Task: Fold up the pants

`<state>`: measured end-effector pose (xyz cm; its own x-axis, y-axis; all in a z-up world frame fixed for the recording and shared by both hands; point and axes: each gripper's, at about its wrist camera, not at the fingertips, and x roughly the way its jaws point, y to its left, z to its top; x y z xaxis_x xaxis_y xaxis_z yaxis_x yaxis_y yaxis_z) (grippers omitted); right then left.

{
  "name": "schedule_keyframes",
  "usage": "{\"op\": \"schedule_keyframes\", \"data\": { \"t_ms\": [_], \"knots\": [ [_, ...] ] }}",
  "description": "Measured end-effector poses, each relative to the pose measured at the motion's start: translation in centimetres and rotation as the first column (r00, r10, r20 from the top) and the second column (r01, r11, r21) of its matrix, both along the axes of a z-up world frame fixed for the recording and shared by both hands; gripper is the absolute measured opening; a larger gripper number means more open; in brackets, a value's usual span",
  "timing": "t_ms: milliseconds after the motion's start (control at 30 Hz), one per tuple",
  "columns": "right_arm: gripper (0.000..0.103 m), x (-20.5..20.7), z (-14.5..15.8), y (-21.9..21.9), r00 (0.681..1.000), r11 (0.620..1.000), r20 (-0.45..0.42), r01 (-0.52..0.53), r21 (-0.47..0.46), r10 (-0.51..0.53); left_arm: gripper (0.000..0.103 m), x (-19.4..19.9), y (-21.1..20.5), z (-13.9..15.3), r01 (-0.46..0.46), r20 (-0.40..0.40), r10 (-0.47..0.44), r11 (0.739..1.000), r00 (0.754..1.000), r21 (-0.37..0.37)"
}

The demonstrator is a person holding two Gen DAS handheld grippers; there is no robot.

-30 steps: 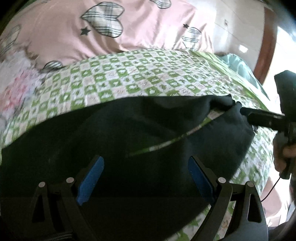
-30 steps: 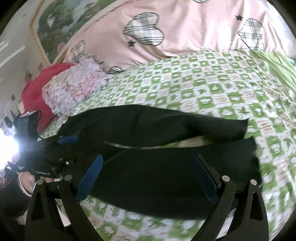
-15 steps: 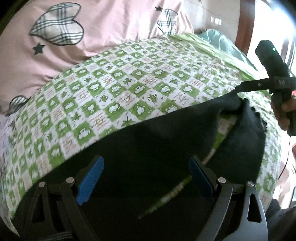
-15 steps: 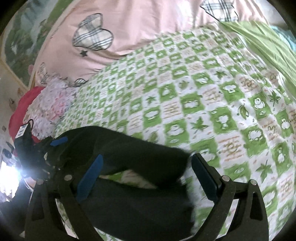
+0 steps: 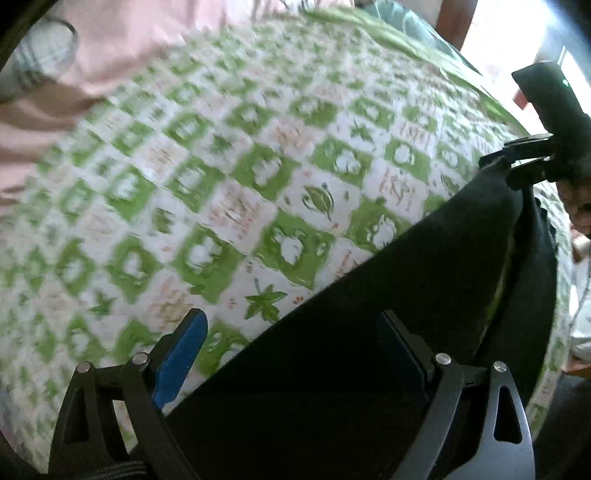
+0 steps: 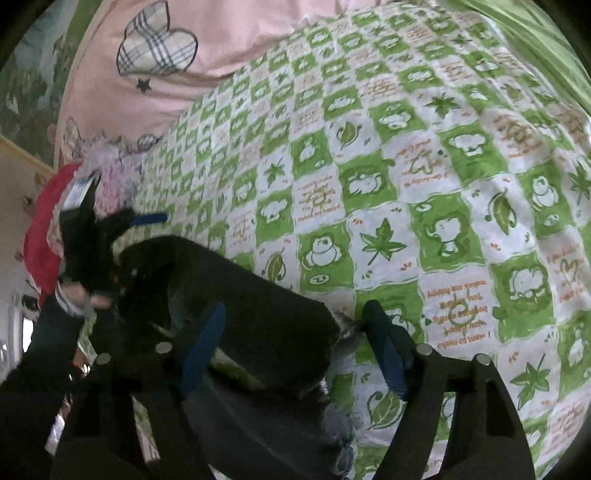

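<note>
Black pants [image 5: 388, 317] lie on a green-and-white checked bedsheet [image 5: 258, 166]. In the left wrist view my left gripper [image 5: 291, 347] stands open over the pants' far edge; its right finger is above the black cloth and its left finger above the sheet. My right gripper [image 5: 511, 168] shows at the leg end, top right. In the right wrist view the right gripper [image 6: 295, 339] has the upper leg's end [image 6: 280, 321] between its blue pads. The jaws are closing, with a gap still at the right pad. The left gripper's blue pad [image 6: 147, 219] sits at the pants' other end.
A pink quilt with plaid hearts [image 6: 159, 55] lies at the back of the bed. A red pillow [image 6: 40, 236] and a floral one [image 6: 114, 173] are at the left. A green cover [image 6: 517, 33] lies far right. A person's hand [image 6: 79, 295] holds the left gripper.
The right gripper has come down onto the leg end and its jaws have narrowed. The left gripper swung along the pants to their far edge and tipped down, still open.
</note>
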<state>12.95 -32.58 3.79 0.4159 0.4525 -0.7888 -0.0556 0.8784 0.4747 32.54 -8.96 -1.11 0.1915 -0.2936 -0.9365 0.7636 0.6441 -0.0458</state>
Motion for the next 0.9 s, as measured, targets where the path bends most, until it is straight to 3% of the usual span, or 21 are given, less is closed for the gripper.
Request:
{"op": "schedule_keyframes", "data": {
  "t_ms": [100, 167, 233, 333, 400, 433, 500, 733, 900],
  "knots": [
    [0.049, 0.2, -0.1, 0.3, 1.0, 1.0, -0.01, -0.019, -0.015, 0.019, 0.093, 1.0, -0.4, -1.8, 0.028, -0.118, -0.027, 0.999, 0.993, 0.014],
    [0.034, 0.4, 0.1, 0.4, 1.0, 0.999, -0.009, -0.03, -0.029, 0.03, 0.091, 1.1, -0.4, -2.1, 0.039, -0.125, -0.037, 0.999, 0.991, 0.014],
    [0.012, 0.3, 0.3, 0.3, 0.999, 0.998, 0.0, -0.034, -0.048, 0.034, 0.082, 0.9, -0.3, -2.0, 0.049, -0.144, -0.05, 0.999, 0.988, -0.013],
    [0.009, 0.2, 0.7, 0.6, 0.998, 0.996, 0.018, -0.05, -0.079, 0.052, 0.056, -0.2, -0.4, -1.5, 0.063, -0.142, -0.067, 0.997, 0.988, -0.035],
    [0.008, 0.1, 1.1, 1.3, 0.997, 0.992, 0.038, -0.067, -0.111, 0.072, 0.019, -1.2, -0.4, -1.1, 0.075, -0.138, -0.081, 0.996, 0.987, -0.05],
    [0.007, 0.0, 1.3, 1.6, 0.996, 0.99, 0.048, -0.073, -0.122, 0.079, 0.015, -1.7, -0.3, -0.9, 0.075, -0.13, -0.081, 0.996, 0.988, -0.051],
    [0.007, -0.1, 1.9, 1.9, 0.994, 0.986, 0.078, -0.069, -0.151, 0.081, 0.009, -3.0, -0.2, 0.3, 0.068, -0.093, -0.073, 0.996, 0.993, -0.058],
    [0.007, -0.3, 4.4, 2.2, 0.98, 0.978, 0.175, -0.061, -0.197, 0.097, 0.006, -8.5, 2.0, 4.1, -0.005, -0.013, 0.003, 0.988, 1.0, -0.153],
    [0.007, -1.8, 6.3, 3.7, 0.952, 0.96, 0.252, -0.106, -0.259, 0.173, 0.006, -12.4, 3.6, 5.6, -0.093, 0.0, 0.095, 0.97, 0.995, -0.223]
  ]
}}
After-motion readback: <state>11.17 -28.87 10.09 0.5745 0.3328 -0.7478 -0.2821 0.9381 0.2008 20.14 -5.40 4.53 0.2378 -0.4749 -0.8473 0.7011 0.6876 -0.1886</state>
